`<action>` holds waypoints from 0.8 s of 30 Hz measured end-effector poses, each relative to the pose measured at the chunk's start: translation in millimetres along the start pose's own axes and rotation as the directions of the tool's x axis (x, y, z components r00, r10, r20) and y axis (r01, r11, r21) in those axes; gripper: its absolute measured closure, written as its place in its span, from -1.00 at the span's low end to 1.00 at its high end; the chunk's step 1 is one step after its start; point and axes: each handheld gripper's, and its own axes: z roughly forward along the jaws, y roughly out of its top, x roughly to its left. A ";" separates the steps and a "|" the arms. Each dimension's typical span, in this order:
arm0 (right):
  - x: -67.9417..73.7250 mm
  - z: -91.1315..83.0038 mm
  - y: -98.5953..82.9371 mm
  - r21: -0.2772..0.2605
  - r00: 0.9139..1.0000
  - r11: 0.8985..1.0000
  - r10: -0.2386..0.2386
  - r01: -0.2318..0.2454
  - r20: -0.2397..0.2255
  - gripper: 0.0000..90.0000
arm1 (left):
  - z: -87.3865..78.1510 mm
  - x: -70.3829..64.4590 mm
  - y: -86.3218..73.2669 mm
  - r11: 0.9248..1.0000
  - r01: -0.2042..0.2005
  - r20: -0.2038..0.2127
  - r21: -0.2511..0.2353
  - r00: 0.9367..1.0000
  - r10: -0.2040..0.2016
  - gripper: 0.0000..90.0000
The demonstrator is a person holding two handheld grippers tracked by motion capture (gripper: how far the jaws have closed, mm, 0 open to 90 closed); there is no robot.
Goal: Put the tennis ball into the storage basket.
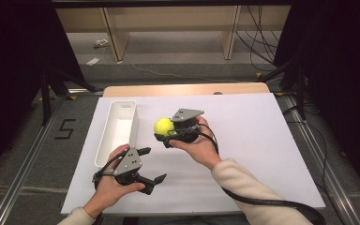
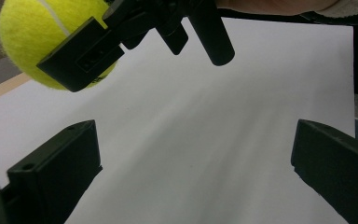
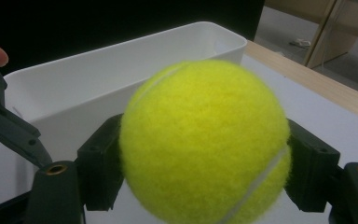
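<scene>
The right gripper (image 1: 165,133) clamps the tennis ball (image 1: 163,126) just beside the white bin (image 1: 117,131), at its 3 o'clock; the left gripper (image 1: 152,166) holds its jaws wide apart, empty.

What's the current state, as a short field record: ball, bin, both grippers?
ball: fuzzy yellow tennis ball, clamped between the right gripper's jaws, beside the bin
bin: long white plastic bin on the white sheet, nothing seen inside
right gripper: shut on the ball
left gripper: jaws wide apart, holding nothing, near the bin's near end
</scene>
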 end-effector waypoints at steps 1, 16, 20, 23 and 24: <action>0.2 0.2 0.4 0.000 1.000 1.000 0.001 -0.001 0.000 -0.40 | 0.0 0.1 0.0 1.000 0.000 -0.002 0.000 1.000 0.000 -0.98; 3.3 6.8 6.0 0.002 1.000 1.000 -0.012 0.012 -0.011 -0.40 | -1.3 -0.5 -0.5 1.000 0.002 0.002 0.001 1.000 -0.002 -0.98; 3.0 7.6 7.5 -0.001 1.000 1.000 -0.014 0.014 -0.013 -0.41 | -1.5 -1.2 -0.7 1.000 0.000 0.006 0.003 1.000 0.000 -0.98; 2.5 8.1 8.0 -0.002 1.000 1.000 -0.012 0.012 -0.009 -0.40 | -1.6 -1.7 -0.8 1.000 0.001 0.009 0.003 1.000 -0.001 -0.98; 2.5 8.2 8.1 -0.002 1.000 1.000 -0.010 0.010 -0.009 -0.40 | -1.7 -1.7 -0.8 1.000 0.000 0.010 0.004 1.000 0.000 -0.98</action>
